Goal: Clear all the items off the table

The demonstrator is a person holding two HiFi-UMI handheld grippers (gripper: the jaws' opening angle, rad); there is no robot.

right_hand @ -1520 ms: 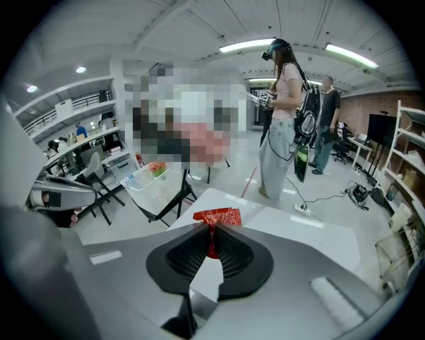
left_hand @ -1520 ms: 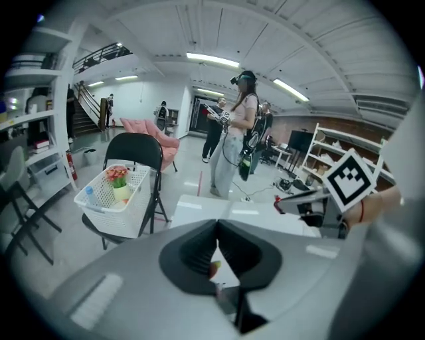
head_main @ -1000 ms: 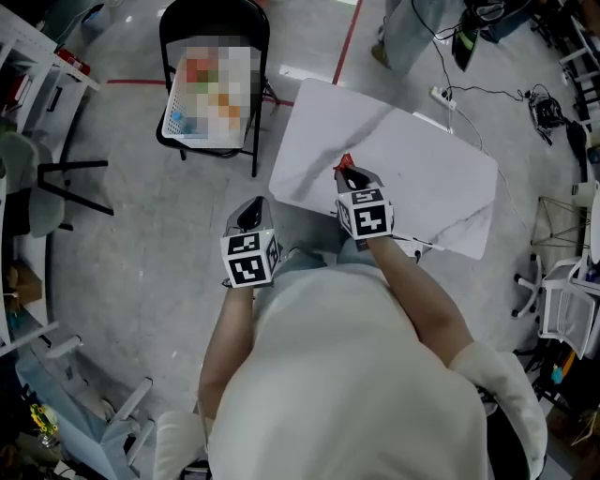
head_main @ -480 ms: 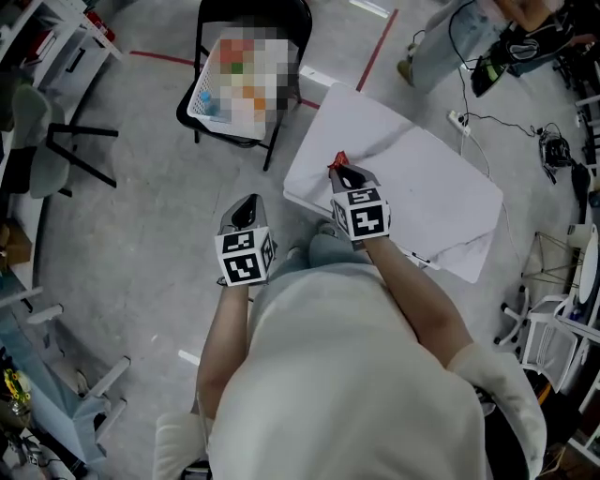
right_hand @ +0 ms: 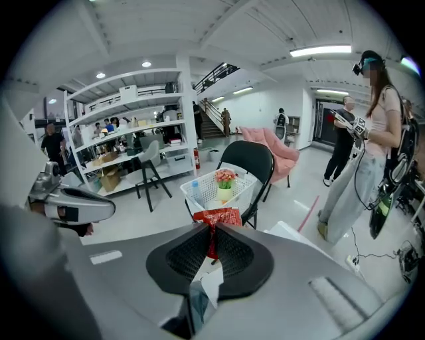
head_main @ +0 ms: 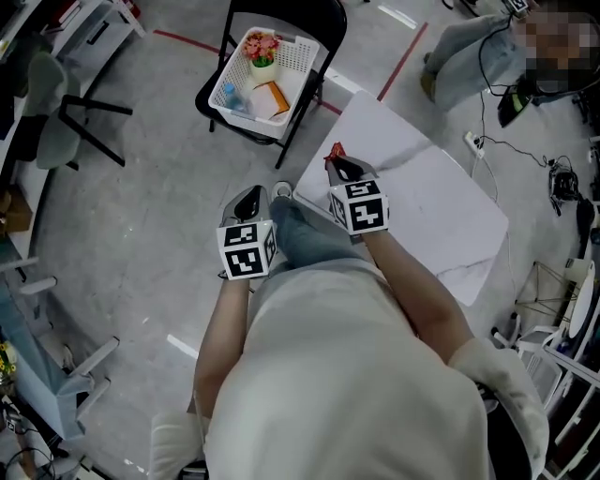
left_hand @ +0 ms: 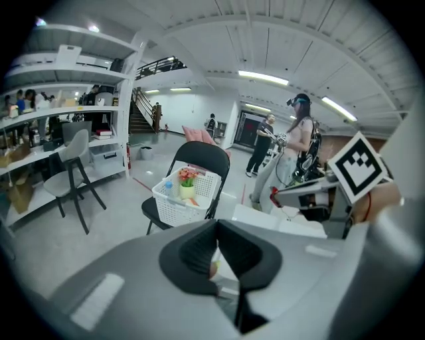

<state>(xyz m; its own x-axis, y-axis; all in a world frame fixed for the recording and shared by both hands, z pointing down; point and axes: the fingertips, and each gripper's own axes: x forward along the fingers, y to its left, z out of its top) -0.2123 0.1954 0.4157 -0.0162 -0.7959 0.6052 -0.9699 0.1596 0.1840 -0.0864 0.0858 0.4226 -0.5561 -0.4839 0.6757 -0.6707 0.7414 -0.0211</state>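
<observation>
Within right hand-held gripper (right_hand: 211, 231), one packet (right_hand: 219, 217)

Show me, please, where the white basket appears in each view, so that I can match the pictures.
Head view: white basket at top centre.
Left gripper view: basket left of centre, just above the jaws.
Right gripper view: basket at centre, just behind the red packet.
Shared landmark: the black folding chair that it sits on, in all three views.

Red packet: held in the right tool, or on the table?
Held: the right tool is shut on the crinkly red foil packet, which pokes out in front.
</observation>
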